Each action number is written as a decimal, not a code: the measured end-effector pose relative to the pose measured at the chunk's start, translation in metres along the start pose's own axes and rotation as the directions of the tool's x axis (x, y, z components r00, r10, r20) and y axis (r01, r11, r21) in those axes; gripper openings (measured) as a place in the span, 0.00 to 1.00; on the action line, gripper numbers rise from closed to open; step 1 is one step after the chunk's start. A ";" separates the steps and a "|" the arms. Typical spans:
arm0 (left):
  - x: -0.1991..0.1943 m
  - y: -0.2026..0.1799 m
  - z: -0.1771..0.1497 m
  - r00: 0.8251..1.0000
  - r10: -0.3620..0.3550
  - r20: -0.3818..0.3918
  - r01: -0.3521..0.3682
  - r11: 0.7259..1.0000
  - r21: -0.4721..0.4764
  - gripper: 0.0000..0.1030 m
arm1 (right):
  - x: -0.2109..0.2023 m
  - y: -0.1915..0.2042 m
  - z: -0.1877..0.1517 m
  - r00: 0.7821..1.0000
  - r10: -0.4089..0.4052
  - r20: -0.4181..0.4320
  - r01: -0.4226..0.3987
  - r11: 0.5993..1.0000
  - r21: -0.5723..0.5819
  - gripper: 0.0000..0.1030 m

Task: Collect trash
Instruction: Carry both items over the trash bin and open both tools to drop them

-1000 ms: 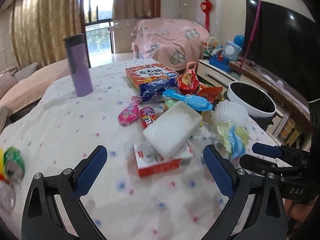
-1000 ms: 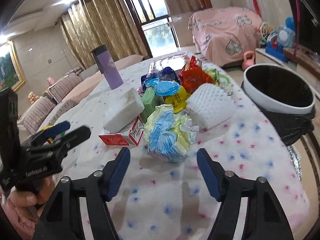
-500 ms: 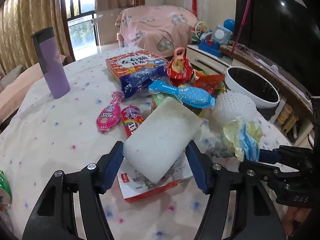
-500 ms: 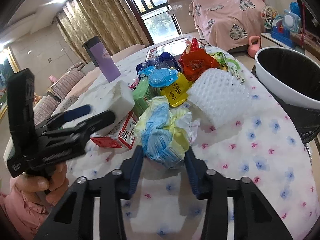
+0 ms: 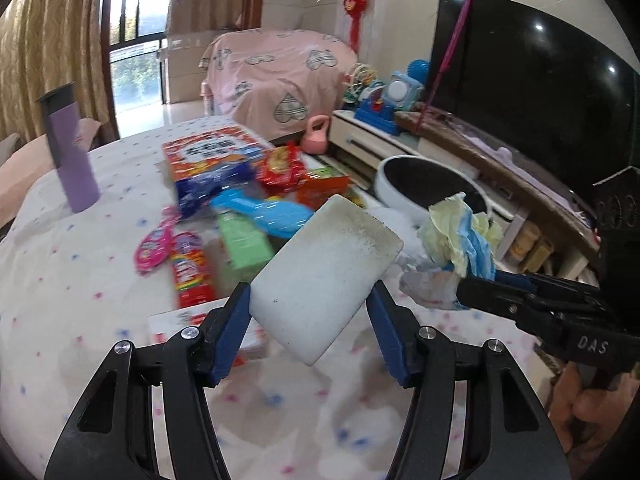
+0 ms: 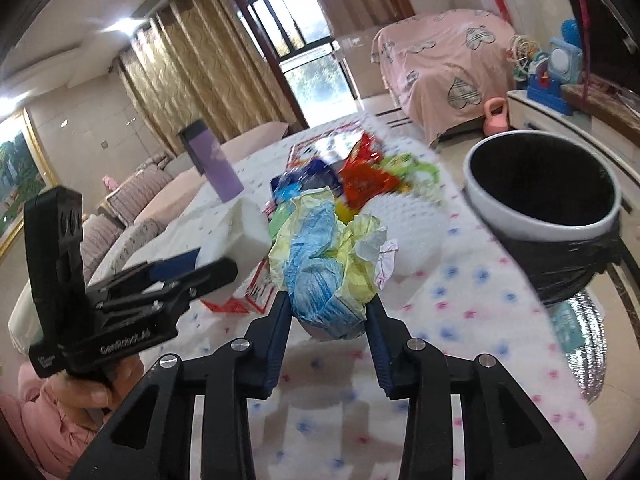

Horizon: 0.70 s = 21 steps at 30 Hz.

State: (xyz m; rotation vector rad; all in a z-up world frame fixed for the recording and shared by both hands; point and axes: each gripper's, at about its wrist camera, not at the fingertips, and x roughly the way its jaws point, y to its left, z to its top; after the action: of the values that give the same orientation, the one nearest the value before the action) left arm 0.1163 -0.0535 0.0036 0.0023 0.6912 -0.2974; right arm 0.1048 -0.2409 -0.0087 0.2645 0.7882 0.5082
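My left gripper (image 5: 310, 312) is shut on a white foam block (image 5: 326, 276) and holds it tilted above the table. It also shows at the left of the right wrist view (image 6: 236, 236). My right gripper (image 6: 328, 312) is shut on a crumpled blue, yellow and white wrapper wad (image 6: 326, 256), lifted off the table. That wad appears in the left wrist view (image 5: 460, 236), with my right gripper (image 5: 476, 280) to the right of the block. A white bin with a black liner (image 6: 540, 192) stands beside the table on the right, seen also in the left wrist view (image 5: 400, 192).
Snack packets (image 5: 280, 168), a red box (image 5: 208, 152), a green pack (image 5: 244, 240) and a white foam net (image 6: 416, 224) lie mid-table. A purple tumbler (image 5: 72, 148) stands far left. A small red-and-white carton (image 5: 192, 324) lies under the block. A TV (image 5: 520, 80) is at the right.
Both grippers closed on their items and lifted them off the table: the left raised the foam block, the right raised the wrapper wad. Both views shifted up and toward the bin.
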 end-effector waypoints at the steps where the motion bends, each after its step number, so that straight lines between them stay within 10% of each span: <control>1: 0.000 -0.006 0.002 1.000 -0.011 0.001 0.011 1.000 0.004 0.57 | -0.003 -0.003 0.001 1.000 -0.002 0.006 0.002 1.000 0.006 0.36; 21: 0.055 -0.097 0.059 0.997 -0.066 -0.033 0.069 0.991 0.113 0.57 | -0.035 -0.112 0.046 0.981 -0.180 0.077 0.170 0.978 0.118 0.37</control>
State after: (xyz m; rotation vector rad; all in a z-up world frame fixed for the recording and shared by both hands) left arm 0.1670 -0.1672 0.0244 0.0925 0.7030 -0.4022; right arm 0.1553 -0.3565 -0.0020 0.3150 0.7477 0.2848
